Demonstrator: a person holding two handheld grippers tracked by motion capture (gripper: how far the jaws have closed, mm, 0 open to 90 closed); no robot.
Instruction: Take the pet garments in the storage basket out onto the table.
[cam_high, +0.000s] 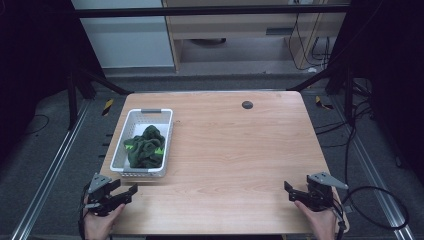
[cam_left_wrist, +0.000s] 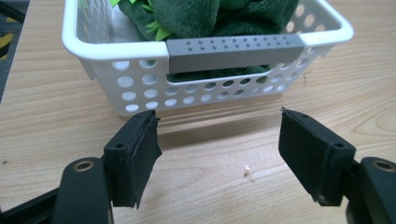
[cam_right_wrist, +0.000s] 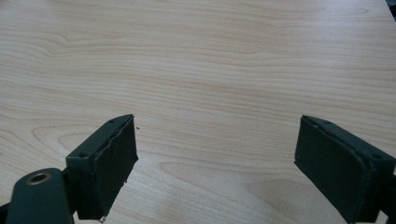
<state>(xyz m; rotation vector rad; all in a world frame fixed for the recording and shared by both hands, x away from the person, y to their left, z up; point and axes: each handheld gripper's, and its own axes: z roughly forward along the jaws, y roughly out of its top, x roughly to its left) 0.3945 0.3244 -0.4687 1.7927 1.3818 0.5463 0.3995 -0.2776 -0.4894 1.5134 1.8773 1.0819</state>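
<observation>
Two black grippers are seen at the near edge of the table (cam_high: 225, 150). The left gripper (cam_high: 131, 190) and right gripper (cam_high: 289, 190) are each topped by a grey three-cornered plate, fitted with flat black padded jaws and brass-ringed holes, and trailed by a black cable.

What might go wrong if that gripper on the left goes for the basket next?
The left gripper is open and faces the basket near the table edge; a clumsy nudge could slide the light basket sideways or off. The green cloth is heaped above the rim, so tilting might spill it. The grey handle is narrow; a grip could slip.
</observation>
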